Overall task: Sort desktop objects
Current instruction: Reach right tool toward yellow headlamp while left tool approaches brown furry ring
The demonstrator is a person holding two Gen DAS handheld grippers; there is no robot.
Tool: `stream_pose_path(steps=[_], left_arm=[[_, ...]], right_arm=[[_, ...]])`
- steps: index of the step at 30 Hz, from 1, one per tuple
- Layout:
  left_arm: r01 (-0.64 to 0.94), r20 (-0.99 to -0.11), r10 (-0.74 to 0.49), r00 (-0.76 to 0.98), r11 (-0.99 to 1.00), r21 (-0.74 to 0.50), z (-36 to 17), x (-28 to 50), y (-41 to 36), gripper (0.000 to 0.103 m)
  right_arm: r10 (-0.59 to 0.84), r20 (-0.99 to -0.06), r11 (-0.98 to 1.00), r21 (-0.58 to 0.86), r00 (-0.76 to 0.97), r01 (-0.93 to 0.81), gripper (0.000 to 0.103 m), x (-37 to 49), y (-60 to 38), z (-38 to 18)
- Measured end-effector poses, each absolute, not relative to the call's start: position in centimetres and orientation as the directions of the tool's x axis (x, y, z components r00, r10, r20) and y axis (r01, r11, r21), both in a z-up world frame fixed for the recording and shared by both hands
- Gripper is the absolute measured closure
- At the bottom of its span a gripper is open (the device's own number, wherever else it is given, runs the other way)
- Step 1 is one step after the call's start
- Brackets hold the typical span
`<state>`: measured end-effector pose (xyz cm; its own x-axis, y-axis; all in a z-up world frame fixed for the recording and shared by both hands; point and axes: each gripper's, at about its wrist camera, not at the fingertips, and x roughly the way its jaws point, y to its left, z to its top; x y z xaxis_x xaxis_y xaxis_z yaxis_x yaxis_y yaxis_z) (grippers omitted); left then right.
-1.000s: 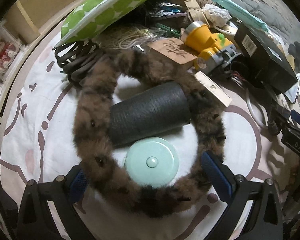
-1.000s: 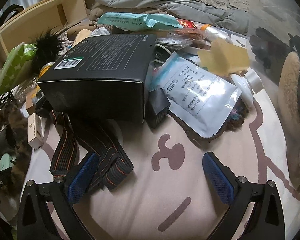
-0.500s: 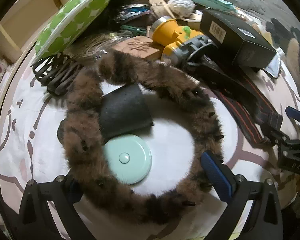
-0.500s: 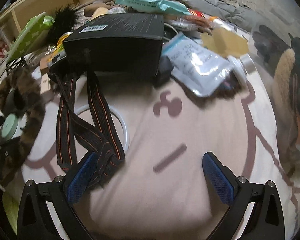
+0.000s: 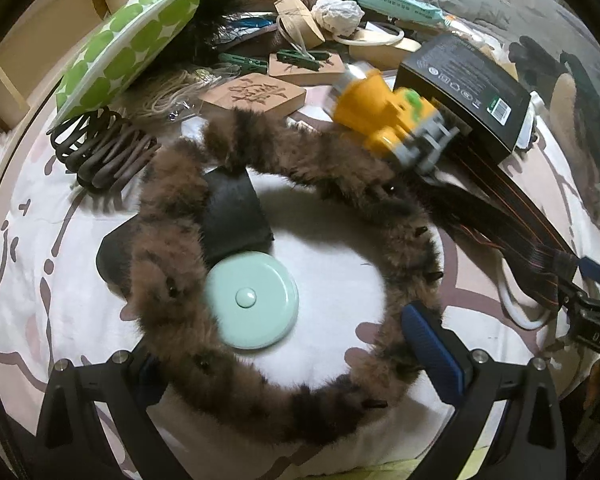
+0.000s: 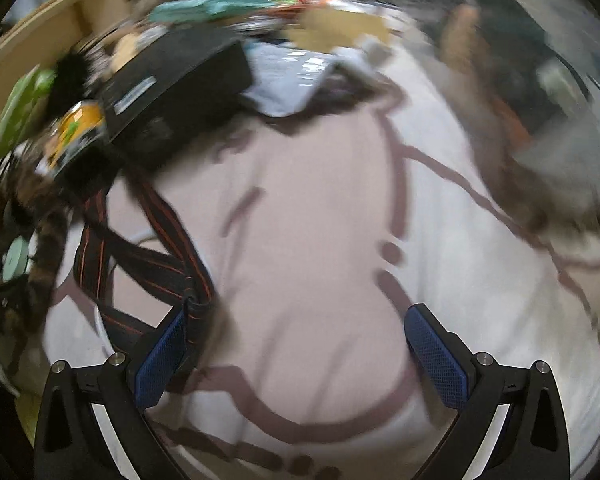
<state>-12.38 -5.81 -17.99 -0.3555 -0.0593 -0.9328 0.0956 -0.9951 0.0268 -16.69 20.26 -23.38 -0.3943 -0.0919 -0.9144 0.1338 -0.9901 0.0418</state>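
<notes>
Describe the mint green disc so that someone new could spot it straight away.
Find the brown furry ring lying on the patterned sheet. Inside its left part lies the mint green disc, just below a black roll. It alone is pale, smooth and round, with a centre button.

Dim, warm indoor light from above; soft shadows under the fur ring (image 5: 260, 392). Sharp centre in the left wrist view, slight smear on the yellow toy (image 5: 384, 120). Heavy motion blur across the right wrist view. Strong fisheye bending, black vignette at the edges.
</notes>
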Motion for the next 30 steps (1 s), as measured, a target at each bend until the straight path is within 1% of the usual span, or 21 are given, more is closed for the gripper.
stream_pose_path(steps=[6, 7, 8, 11, 13, 14, 15, 18, 20, 21, 22, 26, 28, 30], left_arm=[[0.109, -0.917, -0.029, -0.397, -0.994, -0.016, -16.3, -11.6, -6.9, 0.000], [0.111, -0.915, -0.026, -0.403, -0.994, -0.021, -17.8, -10.7, -6.5, 0.000], [0.119, -0.912, -0.023, -0.410, -0.993, -0.029, -17.6, -10.4, -6.8, 0.000], [0.141, -0.906, -0.016, -0.423, -0.989, -0.048, -17.6, -9.3, -7.2, 0.000], [0.153, -0.903, -0.015, -0.430, -0.987, -0.056, -17.6, -9.4, -5.9, 0.000], [0.159, -0.901, -0.015, -0.433, -0.986, -0.059, -17.9, -9.8, -6.6, 0.000], [0.165, -0.900, -0.017, -0.435, -0.984, -0.061, -18.1, -10.9, -6.3, 0.000], [0.178, -0.897, -0.020, -0.442, -0.982, -0.066, -17.9, -11.4, -6.3, 0.000], [0.184, -0.895, -0.026, -0.446, -0.981, -0.063, -17.8, -11.1, -6.3, 0.000], [0.187, -0.893, -0.030, -0.449, -0.981, -0.061, -17.7, -11.1, -6.4, 0.000], [0.188, -0.892, -0.033, -0.451, -0.980, -0.059, -17.7, -11.1, -6.4, 0.000], [0.187, -0.885, -0.041, -0.464, -0.981, -0.052, -17.4, -10.9, -6.3, 0.000], [0.185, -0.882, -0.049, -0.468, -0.982, -0.044, -17.3, -10.8, -6.2, 0.000], [0.184, -0.882, -0.052, -0.469, -0.982, -0.040, -17.3, -10.8, -6.1, 0.000]], right_arm=[[-0.032, -0.907, -0.999, 0.030, -0.419, 0.012, 0.000, -16.0, 21.9, -23.1], [-0.021, -0.906, -0.999, 0.032, -0.423, -0.019, 0.000, -15.9, 22.5, -23.0], [-0.004, -0.905, -0.998, 0.028, -0.426, -0.049, 0.000, -15.9, 22.9, -23.0], [0.032, -0.903, -0.983, 0.050, -0.428, -0.178, 0.000, -16.2, 25.4, -22.8], [0.020, -0.900, -0.953, 0.114, -0.435, -0.281, 0.000, -16.1, 27.8, -22.8], [0.010, -0.898, -0.938, 0.145, -0.441, -0.316, 0.000, -16.1, 28.9, -22.9], [0.036, -0.895, -0.913, 0.151, -0.445, -0.379, 0.000, -15.9, 29.6, -22.7], [0.188, -0.896, -0.821, 0.082, -0.403, -0.565, 0.000, -14.7, 32.9, -22.8], [0.170, -0.894, -0.758, 0.149, -0.414, -0.635, 0.000, -14.1, 35.0, -22.9], [0.155, -0.889, -0.741, 0.183, -0.430, -0.646, 0.000, -13.9, 35.5, -22.7], [0.162, -0.885, -0.737, 0.187, -0.437, -0.650, 0.000, -13.9, 35.6, -22.5], [0.188, -0.877, -0.769, 0.149, -0.442, -0.622, 0.000, -14.1, 33.9, -22.3], [0.125, -0.856, -0.802, 0.211, -0.502, -0.559, 0.000, -14.0, 32.6, -21.8], [0.096, -0.832, -0.855, 0.212, -0.546, -0.473, 0.000, -14.2, 30.5, -21.1]])
